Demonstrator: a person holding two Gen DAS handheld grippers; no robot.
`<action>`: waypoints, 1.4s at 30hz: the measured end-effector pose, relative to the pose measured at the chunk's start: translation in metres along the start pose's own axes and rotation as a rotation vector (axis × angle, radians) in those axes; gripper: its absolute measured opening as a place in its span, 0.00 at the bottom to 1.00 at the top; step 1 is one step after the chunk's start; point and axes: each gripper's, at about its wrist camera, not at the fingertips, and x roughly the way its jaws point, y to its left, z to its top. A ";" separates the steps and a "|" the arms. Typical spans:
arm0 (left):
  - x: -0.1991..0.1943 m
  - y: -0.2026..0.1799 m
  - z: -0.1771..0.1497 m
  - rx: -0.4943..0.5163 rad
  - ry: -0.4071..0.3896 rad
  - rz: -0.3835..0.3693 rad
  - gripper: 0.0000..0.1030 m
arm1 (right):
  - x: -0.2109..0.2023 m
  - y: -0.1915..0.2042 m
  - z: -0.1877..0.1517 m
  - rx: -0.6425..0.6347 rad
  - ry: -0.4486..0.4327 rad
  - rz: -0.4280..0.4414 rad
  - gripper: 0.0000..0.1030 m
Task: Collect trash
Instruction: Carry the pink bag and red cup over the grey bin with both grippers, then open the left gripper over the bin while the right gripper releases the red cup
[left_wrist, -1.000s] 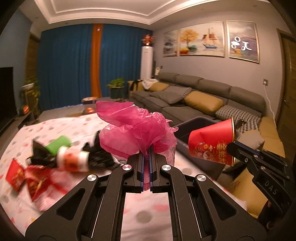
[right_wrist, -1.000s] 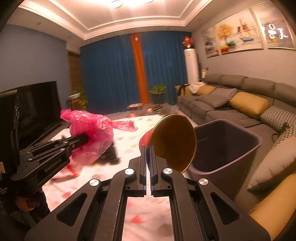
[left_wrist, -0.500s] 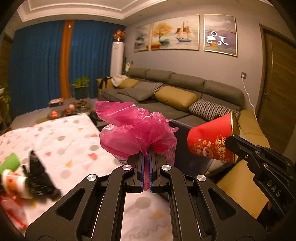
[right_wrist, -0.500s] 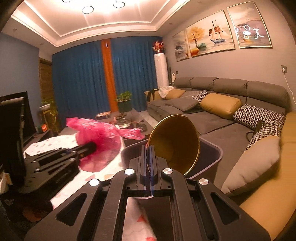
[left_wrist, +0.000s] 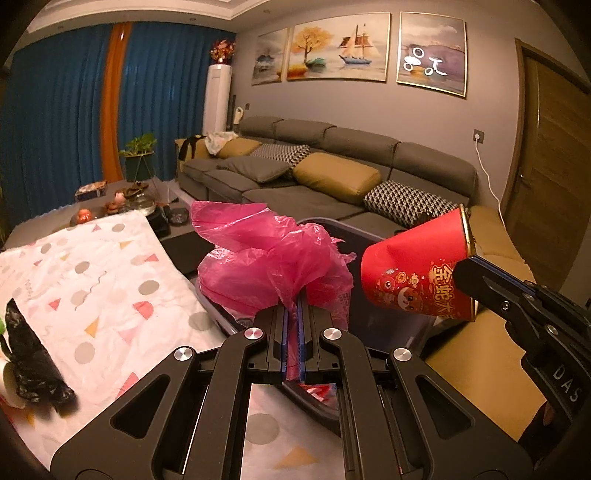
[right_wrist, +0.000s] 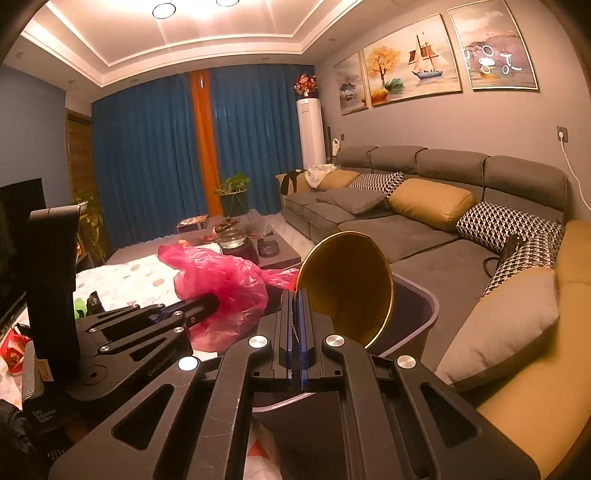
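My left gripper (left_wrist: 292, 306) is shut on a crumpled pink plastic bag (left_wrist: 266, 258) and holds it over the dark grey trash bin (left_wrist: 391, 332). My right gripper (right_wrist: 297, 299) is shut on the rim of a red paper cup with a gold inside (right_wrist: 347, 280), also held above the bin (right_wrist: 417, 314). In the left wrist view the red cup (left_wrist: 417, 277) hangs at the right, pinched by the right gripper (left_wrist: 469, 273). In the right wrist view the pink bag (right_wrist: 225, 288) sits at the left in the left gripper (right_wrist: 207, 302).
A table with a white patterned cloth (left_wrist: 96, 280) lies at the left, with a black bag (left_wrist: 33, 354) and other wrappers (right_wrist: 14, 354) on it. A grey sofa with cushions (left_wrist: 332, 177) stands behind and to the right of the bin.
Both grippers have swung right from the table to above the bin, carrying the pink bag and the red cup. The table trash has slid to the left edge of view.
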 end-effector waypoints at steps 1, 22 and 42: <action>0.002 0.000 0.000 -0.004 0.003 -0.003 0.03 | 0.002 0.000 -0.001 -0.001 0.003 -0.001 0.04; 0.031 -0.002 -0.004 -0.001 0.059 -0.064 0.04 | 0.020 -0.003 -0.002 0.011 0.047 -0.006 0.04; -0.016 0.037 -0.015 -0.092 -0.034 0.074 0.78 | 0.039 0.000 -0.009 -0.003 0.085 -0.012 0.15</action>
